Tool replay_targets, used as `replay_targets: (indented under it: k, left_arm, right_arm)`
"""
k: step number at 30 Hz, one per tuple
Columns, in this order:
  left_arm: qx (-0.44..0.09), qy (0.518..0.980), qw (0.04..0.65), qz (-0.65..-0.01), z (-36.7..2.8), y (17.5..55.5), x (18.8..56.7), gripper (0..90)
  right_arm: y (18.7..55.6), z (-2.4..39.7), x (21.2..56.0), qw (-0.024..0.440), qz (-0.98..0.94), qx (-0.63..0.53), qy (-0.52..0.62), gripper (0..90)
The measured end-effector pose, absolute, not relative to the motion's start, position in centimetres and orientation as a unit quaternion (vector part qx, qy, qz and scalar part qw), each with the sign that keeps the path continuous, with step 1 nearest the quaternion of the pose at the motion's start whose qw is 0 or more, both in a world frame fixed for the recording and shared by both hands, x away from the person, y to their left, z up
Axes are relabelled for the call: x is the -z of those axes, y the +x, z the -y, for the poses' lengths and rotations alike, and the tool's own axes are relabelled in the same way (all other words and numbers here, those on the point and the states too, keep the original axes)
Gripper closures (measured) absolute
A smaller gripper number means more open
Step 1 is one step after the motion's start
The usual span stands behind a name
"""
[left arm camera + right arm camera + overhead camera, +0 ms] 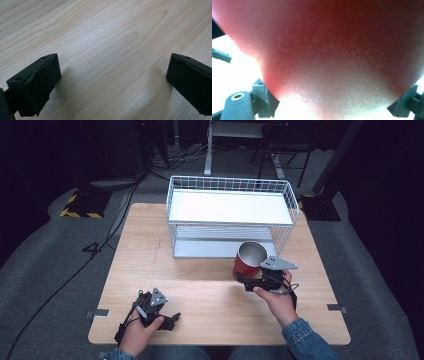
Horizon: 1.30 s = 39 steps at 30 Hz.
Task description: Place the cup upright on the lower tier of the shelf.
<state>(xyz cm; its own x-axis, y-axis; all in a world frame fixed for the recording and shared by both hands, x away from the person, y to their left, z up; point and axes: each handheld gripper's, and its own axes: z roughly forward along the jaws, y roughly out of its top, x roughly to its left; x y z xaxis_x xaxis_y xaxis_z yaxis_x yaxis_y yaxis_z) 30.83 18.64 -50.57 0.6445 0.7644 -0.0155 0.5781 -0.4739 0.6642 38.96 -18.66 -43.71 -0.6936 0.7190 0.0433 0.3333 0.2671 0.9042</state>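
The high view is evenly lit on the wooden table (210, 295), dark around it. The left gripper view is sharp, with soft shadows beside the jaws. In the right gripper view the red cup (332, 50) is blurred, with overexposed white glare below.

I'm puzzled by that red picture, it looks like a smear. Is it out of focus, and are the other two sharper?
In the right gripper view the red cup sits so close to the lens that it blurs, with white glare beneath it; in the left gripper view the wooden table shows crisp grain and soft shadows beside the jaws; the high view is evenly lit on the table, dark around it.
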Motion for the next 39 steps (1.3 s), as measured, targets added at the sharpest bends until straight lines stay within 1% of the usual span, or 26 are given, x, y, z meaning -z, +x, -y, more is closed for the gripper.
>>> replay_targets:
  k: [12,28,39]
  left_arm:
    - [-0.143,0.843,0.324,-0.404,-18.7,30.6,50.6,0.1]
    - [-0.142,0.843,0.324,-0.406,-18.7,30.6,50.6,0.2]
    - [-0.142,0.843,0.325,-0.406,-18.7,30.6,50.6,0.1]
  right_arm:
    - [41.8,17.3,44.3,0.195,-0.775,-0.49,0.35,16.9]
    - [45.7,15.7,45.5,0.213,-0.774,-0.467,0.371,16.8]
    - [48.1,14.6,45.9,0.215,-0.763,-0.472,0.387,16.8]
